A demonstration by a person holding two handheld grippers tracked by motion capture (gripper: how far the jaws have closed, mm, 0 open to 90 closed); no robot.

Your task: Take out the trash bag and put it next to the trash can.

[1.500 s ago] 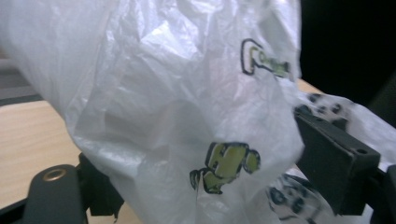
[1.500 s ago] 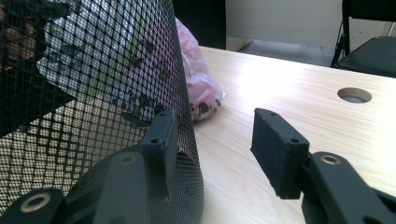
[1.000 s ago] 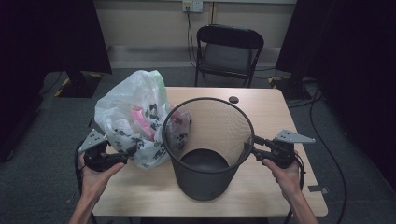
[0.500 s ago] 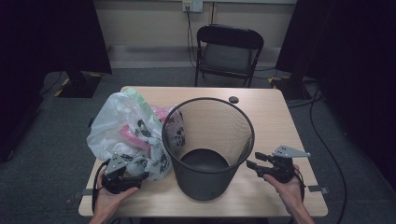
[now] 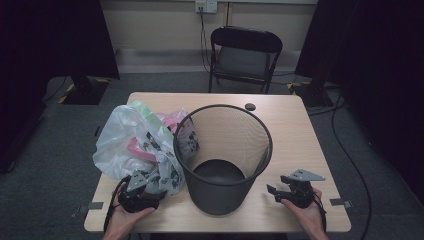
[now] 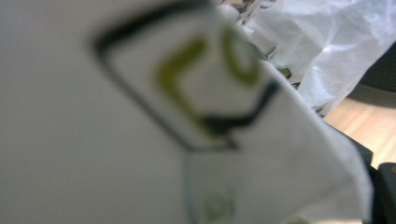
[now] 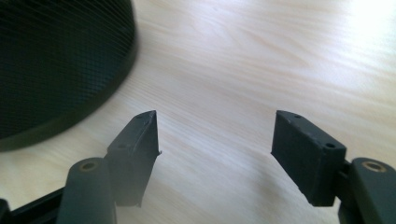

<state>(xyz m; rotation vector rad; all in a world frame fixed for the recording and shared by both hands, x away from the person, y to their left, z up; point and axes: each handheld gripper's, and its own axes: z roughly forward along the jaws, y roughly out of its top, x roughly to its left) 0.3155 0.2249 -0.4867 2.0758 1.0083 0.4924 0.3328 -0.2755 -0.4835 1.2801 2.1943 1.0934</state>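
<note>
A black mesh wastebasket (image 5: 222, 155) stands upright in the middle of the wooden table (image 5: 300, 135); its wall (image 7: 56, 60) also shows in the right gripper view. A white printed plastic bag (image 5: 135, 145), with pink and green things inside, leans against its left side. My left gripper (image 5: 142, 192) is at the bag's lower corner, which is drawn down to it. The bag's film (image 6: 187, 116) lies blurred right against that camera and hides the jaws. My right gripper (image 5: 272, 191) (image 7: 215, 140) stands open just above bare table, right of the basket's base, holding nothing.
A small black round disc (image 5: 250, 106) lies near the table's far edge. A black folding chair (image 5: 245, 55) stands beyond the table. Both hands are close to the near edge. Grey carpet surrounds the table.
Both grippers have drawn back toward the near edge. The right one has come away from the basket's rim. The bag's lower corner has followed the left gripper.
</note>
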